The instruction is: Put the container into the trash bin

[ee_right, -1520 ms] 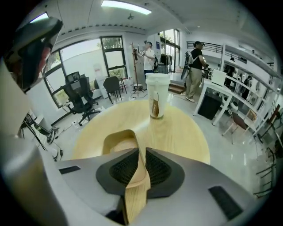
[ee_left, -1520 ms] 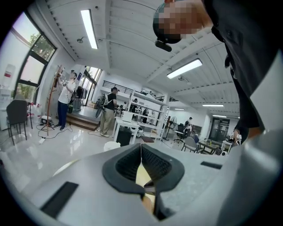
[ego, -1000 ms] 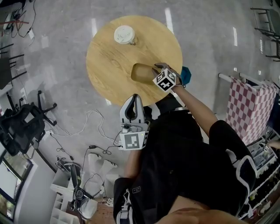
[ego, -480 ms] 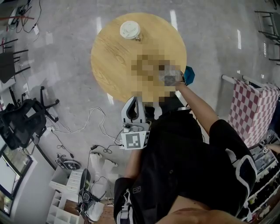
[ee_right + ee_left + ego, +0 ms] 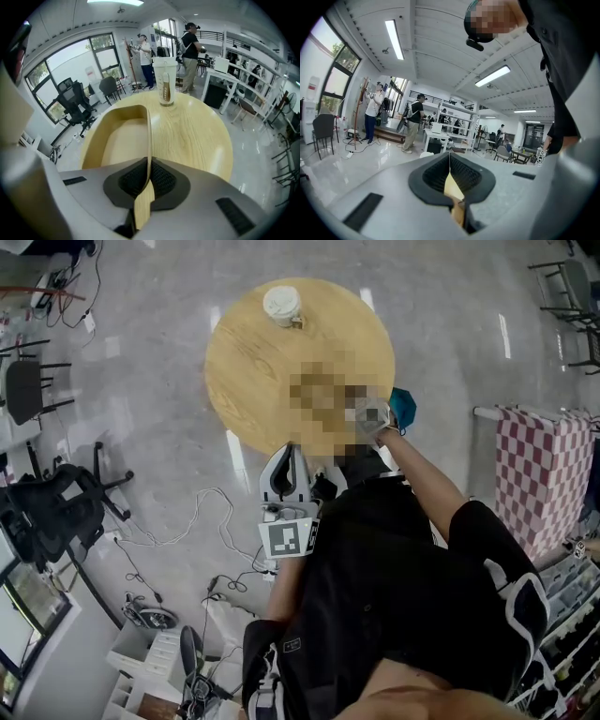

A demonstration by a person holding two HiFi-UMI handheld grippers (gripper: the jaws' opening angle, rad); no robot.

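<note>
- Right gripper view showed the right tool [image 5: 149, 174] with its jaws closing the last bit onto the near side wall of the container [image 5: 123, 137], both pads pressing the thin wall upright between them
- Pinching the wall edge-on was probably the only hold available, since the tan, oval container looked far too wide to go between the jaws
- The container was over the worktop [image 5: 199, 138] on the person's side, its long axis running toward 12 o'clock; whether its base had left the wood could not be told
- Nothing lay inside the container: its floor and walls were bare, so tipping it on the way should spill nothing
- A lidded cup [image 5: 165, 86] with a brown sleeve stood upright at 12 o'clock beyond the container, well apart from it; its contents were hidden by the lid
- The left tool [image 5: 286, 482] hung off the worktop's rim at about 6 o'clock, jaws together and gripping nothing, likely parked there to stay out of the way
- No trash bin could be identified; a teal thing [image 5: 404, 407] sat just off the worktop's rim at about 4 o'clock, but what it was could not be told
</note>
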